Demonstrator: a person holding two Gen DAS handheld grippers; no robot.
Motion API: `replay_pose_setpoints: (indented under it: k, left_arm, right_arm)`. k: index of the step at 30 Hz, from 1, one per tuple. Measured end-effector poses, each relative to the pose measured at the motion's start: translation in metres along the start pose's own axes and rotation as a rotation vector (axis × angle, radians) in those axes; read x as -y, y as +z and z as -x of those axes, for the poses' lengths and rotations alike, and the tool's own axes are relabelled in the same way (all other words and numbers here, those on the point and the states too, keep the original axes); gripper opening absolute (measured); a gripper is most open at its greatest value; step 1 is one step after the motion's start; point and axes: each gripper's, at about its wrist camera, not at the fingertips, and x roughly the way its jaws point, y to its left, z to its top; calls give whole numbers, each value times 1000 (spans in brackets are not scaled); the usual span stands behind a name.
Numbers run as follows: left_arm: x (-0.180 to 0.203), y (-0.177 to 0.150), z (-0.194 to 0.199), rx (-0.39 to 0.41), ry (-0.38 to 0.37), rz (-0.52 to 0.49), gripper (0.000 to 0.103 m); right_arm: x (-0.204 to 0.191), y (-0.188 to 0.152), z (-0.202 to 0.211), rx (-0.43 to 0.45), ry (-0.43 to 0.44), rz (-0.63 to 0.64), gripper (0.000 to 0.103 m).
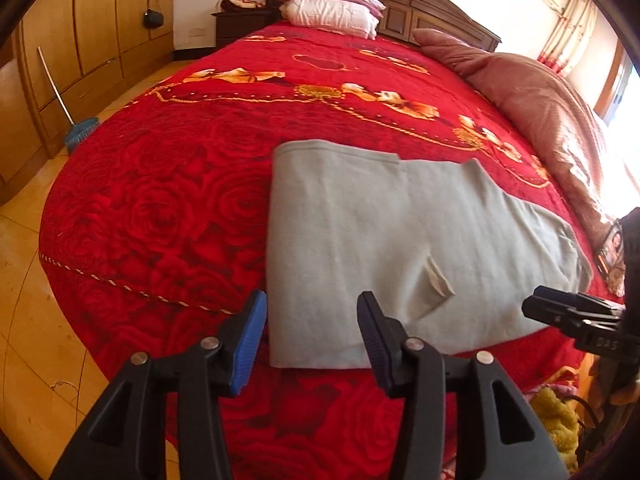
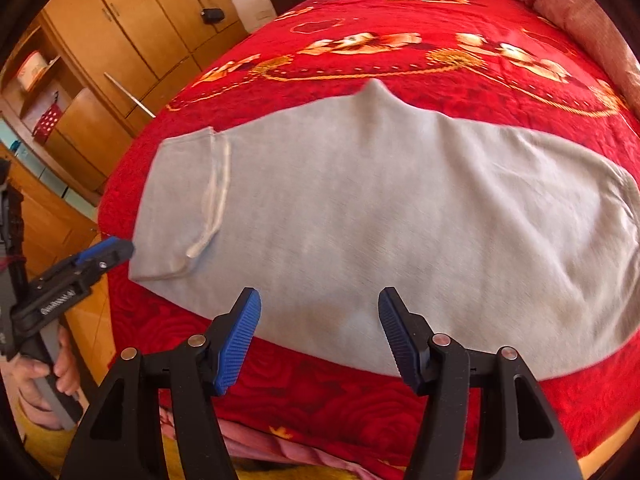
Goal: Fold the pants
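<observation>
Light grey pants (image 1: 384,240) lie folded flat on the red bed cover near the bed's foot, and also fill the middle of the right wrist view (image 2: 380,216). My left gripper (image 1: 312,340) is open and empty, hovering over the pants' near left corner. My right gripper (image 2: 320,336) is open and empty above the pants' near edge. The right gripper shows at the right edge of the left wrist view (image 1: 576,312). The left gripper shows at the left of the right wrist view (image 2: 100,256).
The red rose-patterned bed cover (image 1: 168,208) covers the bed. Pillows (image 1: 332,8) lie at the headboard and a pink quilt (image 1: 540,108) along the right side. Wooden wardrobes (image 1: 88,32) and a broom (image 1: 76,124) stand left of the bed.
</observation>
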Motion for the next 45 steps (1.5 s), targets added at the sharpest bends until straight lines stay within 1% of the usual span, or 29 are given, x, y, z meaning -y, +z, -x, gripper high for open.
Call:
replay_pose_setpoints:
  k: [8, 13, 16, 21, 25, 31, 33, 35, 36, 38, 40, 42, 45]
  left_arm:
    - [-6, -1, -20, -31, 10, 4, 50]
    - [-12, -5, -30, -55, 11, 21, 50]
    - [-15, -6, -32, -55, 3, 29, 52]
    - [-14, -6, -35, -53, 12, 15, 54]
    - [-12, -7, -36, -47, 16, 7, 54]
    - [-14, -7, -38, -44, 6, 14, 55]
    - [-15, -7, -38, -43, 3, 15, 55]
    - [-16, -7, -38, -42, 1, 16, 55]
    - [-16, -8, -38, -42, 1, 16, 55]
    - [-15, -7, -38, -42, 1, 17, 55]
    - [-15, -8, -38, -42, 5, 13, 55]
    - [-14, -7, -36, -42, 12, 6, 55]
    - [-15, -6, -31, -41, 8, 8, 55]
  right_arm:
    - [-37, 25, -18, -19, 102, 45, 63]
    - [-57, 42, -40, -40, 141, 84, 63]
    - [-63, 51, -55, -53, 149, 96, 63]
    - [-69, 64, -80, -83, 155, 104, 63]
    - [-76, 68, -87, -74, 174, 109, 67]
    - [-91, 73, -99, -52, 194, 148, 67]
    - [-95, 73, -100, -38, 194, 157, 63]
    - [-97, 72, -100, -27, 185, 160, 42]
    - [-97, 72, -101, -26, 188, 155, 38]
    - [-95, 72, -100, -26, 207, 134, 21]
    - [-92, 72, -95, -21, 223, 119, 12]
    - [-91, 71, -87, -7, 241, 115, 9]
    - [-95, 71, -70, 28, 265, 126, 8]
